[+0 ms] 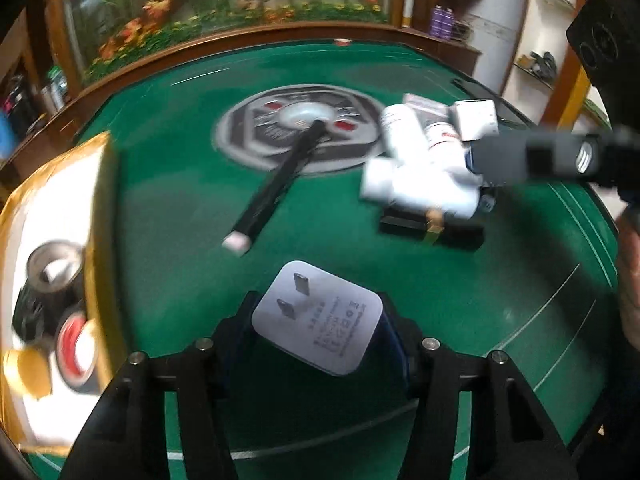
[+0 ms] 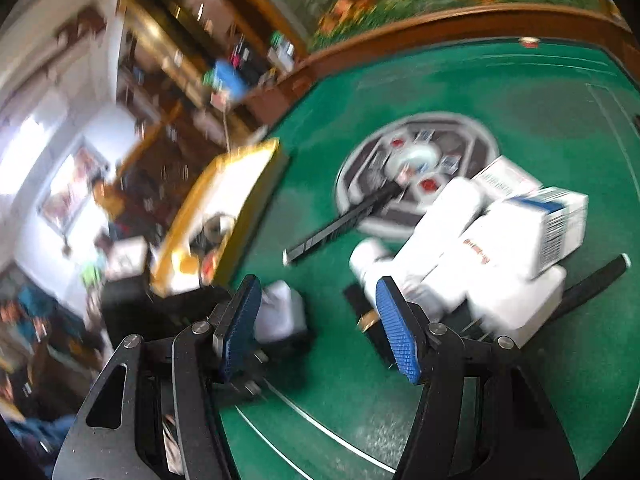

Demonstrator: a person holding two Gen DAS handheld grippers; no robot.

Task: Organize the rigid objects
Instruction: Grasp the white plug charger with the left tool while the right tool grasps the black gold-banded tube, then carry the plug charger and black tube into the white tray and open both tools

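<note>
A white plug charger (image 1: 320,324) with two metal prongs facing up sits between the blue pads of my left gripper (image 1: 317,306), which is shut on it low over the green table (image 1: 168,208). The right wrist view shows the same charger (image 2: 280,312) as a blurred white block just left of my right gripper (image 2: 320,328). That gripper is open, with only green felt between its blue pads (image 2: 400,336). A heap of white bottles and boxes (image 2: 500,248) lies just beyond its right finger. The heap of white bottles (image 1: 420,172) is at the centre right in the left wrist view.
A gold-rimmed white tray (image 1: 100,208) at the left holds tape rolls (image 1: 60,268). A black stick with a white end (image 1: 272,188) lies across the table's round centre disc (image 1: 296,128). A black box with a gold band (image 1: 432,228) sits under the heap. A hand (image 1: 628,280) shows at the right edge.
</note>
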